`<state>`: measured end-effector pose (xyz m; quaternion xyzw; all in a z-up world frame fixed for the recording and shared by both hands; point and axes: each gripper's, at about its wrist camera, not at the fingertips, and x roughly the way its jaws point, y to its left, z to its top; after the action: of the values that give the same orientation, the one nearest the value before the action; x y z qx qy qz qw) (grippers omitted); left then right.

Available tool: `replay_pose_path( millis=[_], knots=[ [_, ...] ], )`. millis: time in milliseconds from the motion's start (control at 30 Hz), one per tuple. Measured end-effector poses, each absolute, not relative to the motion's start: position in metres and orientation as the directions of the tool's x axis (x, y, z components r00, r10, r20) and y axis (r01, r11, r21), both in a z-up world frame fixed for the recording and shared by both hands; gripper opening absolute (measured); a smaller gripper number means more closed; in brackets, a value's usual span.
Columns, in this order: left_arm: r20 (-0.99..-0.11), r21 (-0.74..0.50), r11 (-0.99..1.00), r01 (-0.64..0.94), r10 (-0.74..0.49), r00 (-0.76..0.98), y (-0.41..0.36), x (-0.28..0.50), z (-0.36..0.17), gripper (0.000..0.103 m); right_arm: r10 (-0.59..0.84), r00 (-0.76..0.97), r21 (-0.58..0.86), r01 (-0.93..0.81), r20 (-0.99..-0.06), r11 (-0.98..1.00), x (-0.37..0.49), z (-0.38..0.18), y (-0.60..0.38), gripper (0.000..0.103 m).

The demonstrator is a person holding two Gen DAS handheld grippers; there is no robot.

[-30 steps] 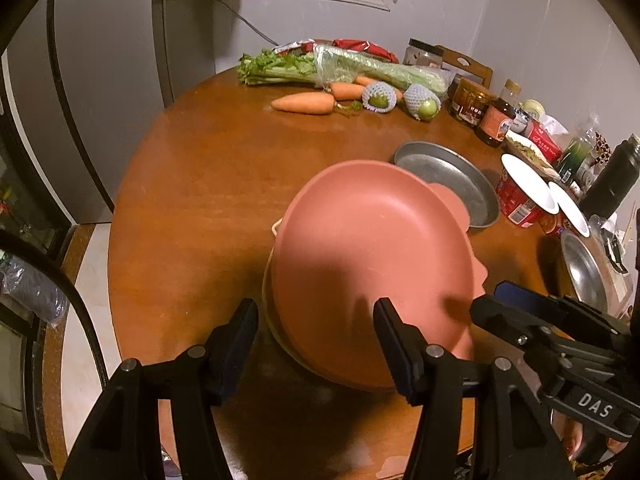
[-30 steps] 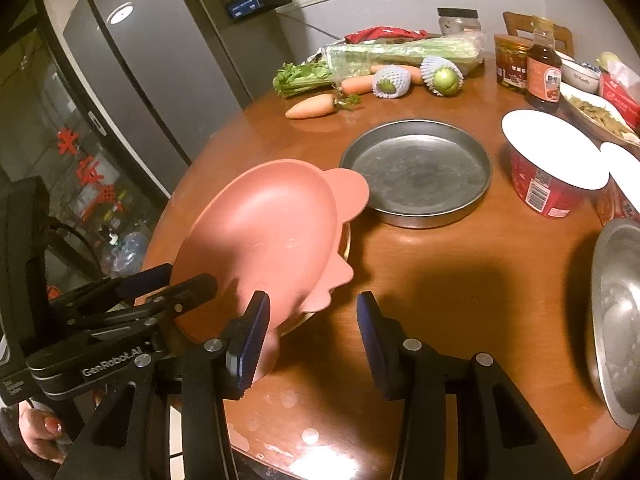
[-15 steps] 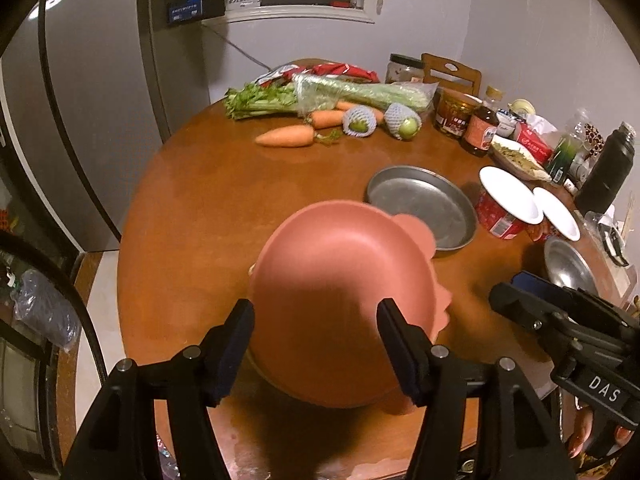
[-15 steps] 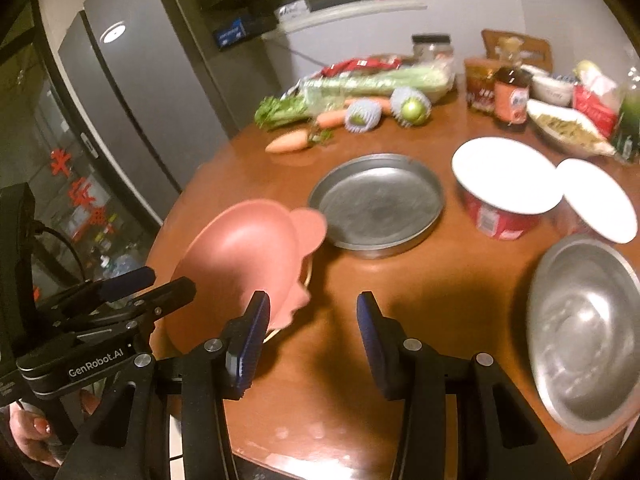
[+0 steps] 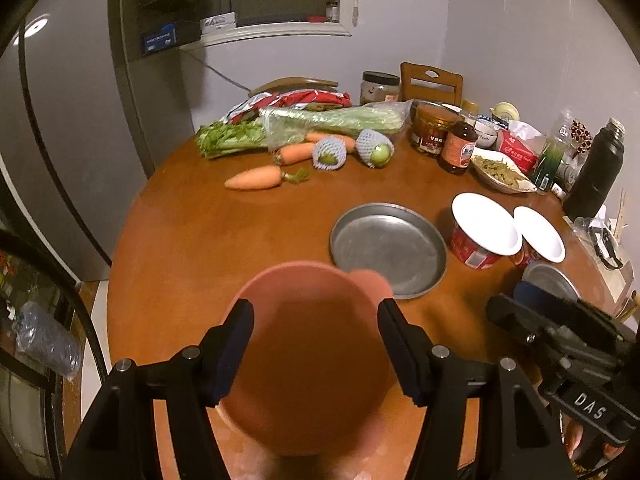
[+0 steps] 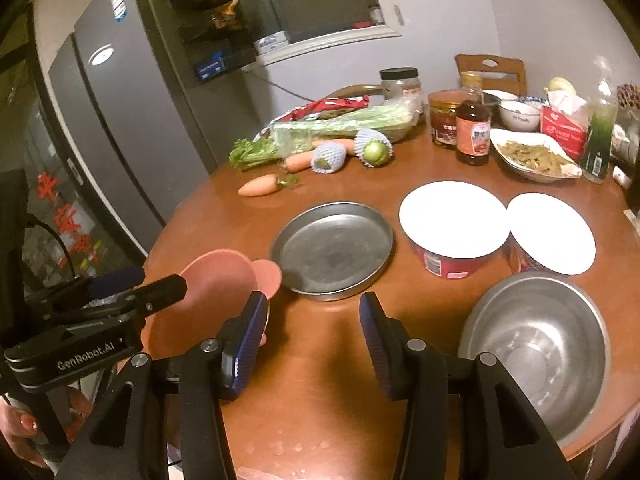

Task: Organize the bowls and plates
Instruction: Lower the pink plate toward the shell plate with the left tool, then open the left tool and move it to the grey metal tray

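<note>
Pink bowl btwn half-open left claw, untouched

Each camera looks forward and down along its own fingers, close above the table. Both views share the metal pan ahead.

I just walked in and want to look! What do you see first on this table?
The pink bowl jumps out, near the table's front edge, seen between the left gripper's fingers. Just behind it sits a round metal pan, and at the far side lie carrots and leafy greens.
</note>
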<state>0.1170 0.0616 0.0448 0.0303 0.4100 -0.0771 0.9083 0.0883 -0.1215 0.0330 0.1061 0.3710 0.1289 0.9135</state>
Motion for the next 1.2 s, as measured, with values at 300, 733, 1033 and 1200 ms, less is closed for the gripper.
replay_pose_path(
  millis=[300, 733, 1033, 1200],
  knots=[
    [-0.755, 0.001, 0.983, 0.185, -0.121, 0.645, 0.049, 0.153, 0.053, 0.064, 0.31, 0.678, 0.316, -0.12, -0.666, 0.941, 0.113, 0.033, -0.131, 0.05],
    [-0.79, -0.001, 0.984, 0.178, -0.11, 0.603, 0.047, 0.205, 0.04, 0.064, 0.289, 0.635, 0.323, -0.065, -0.716, 0.944, 0.149, 0.019, -0.138, 0.05],
    [-0.825, 0.013, 0.972, 0.233, -0.121, 0.552, 0.027, 0.232, 0.022, 0.064, 0.293, 0.589, 0.329, -0.049, -0.753, 0.943, 0.169, 0.006, -0.137, 0.05],
    [-0.841, 0.025, 0.971, 0.239, -0.109, 0.53, 0.02, 0.242, 0.009, 0.064, 0.285, 0.572, 0.325, -0.033, -0.769, 0.945, 0.178, -0.003, -0.136, 0.05]
  ],
)
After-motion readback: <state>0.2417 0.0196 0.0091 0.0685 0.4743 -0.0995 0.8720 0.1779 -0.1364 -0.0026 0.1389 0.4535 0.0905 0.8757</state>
